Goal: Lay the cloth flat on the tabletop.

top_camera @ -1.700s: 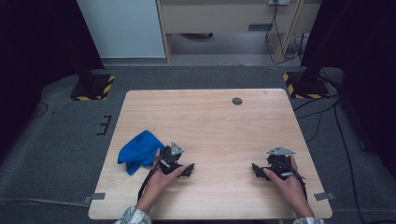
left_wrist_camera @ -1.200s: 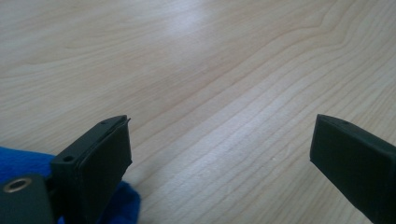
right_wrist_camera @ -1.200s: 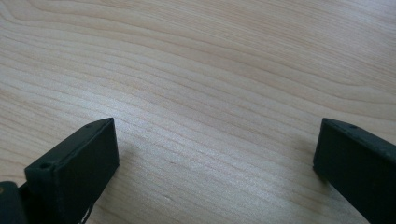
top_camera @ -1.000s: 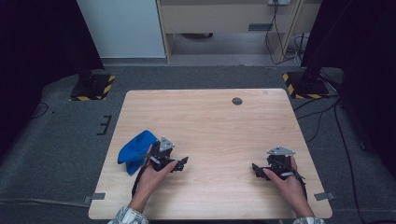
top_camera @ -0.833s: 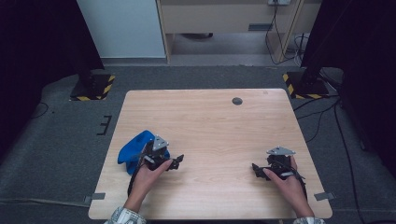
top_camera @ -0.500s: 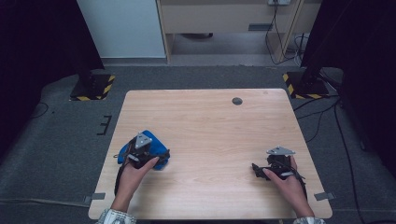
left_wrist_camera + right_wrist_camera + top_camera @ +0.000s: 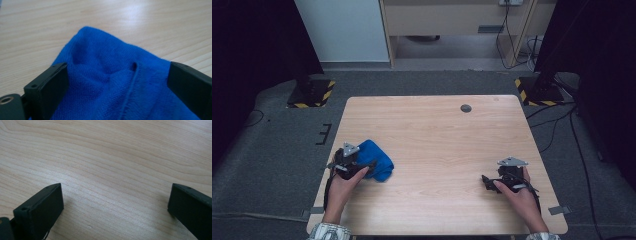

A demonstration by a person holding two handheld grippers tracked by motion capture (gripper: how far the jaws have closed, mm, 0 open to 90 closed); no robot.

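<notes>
Blue cloth lies crumpled on the wooden table, and the left gripper has swung over to it since the earlier frames: 1.7 s ago that gripper sat just to the right of the cloth with its jaws aimed away, whereas it now sits at the cloth's left end with its jaws spread and the fabric bunched between them. In the left gripper view the cloth fills the gap between the two black jaws, with a fold rising ahead of them and a hem line running down the middle; the jaws stand wide apart and have not pinched it. The cloth itself has barely shifted. Its long axis runs from beside the left gripper out towards the table's middle, slightly down and to the right in the high view. The right gripper has stayed put, well apart from the cloth, its jaws released over bare wood.
</notes>
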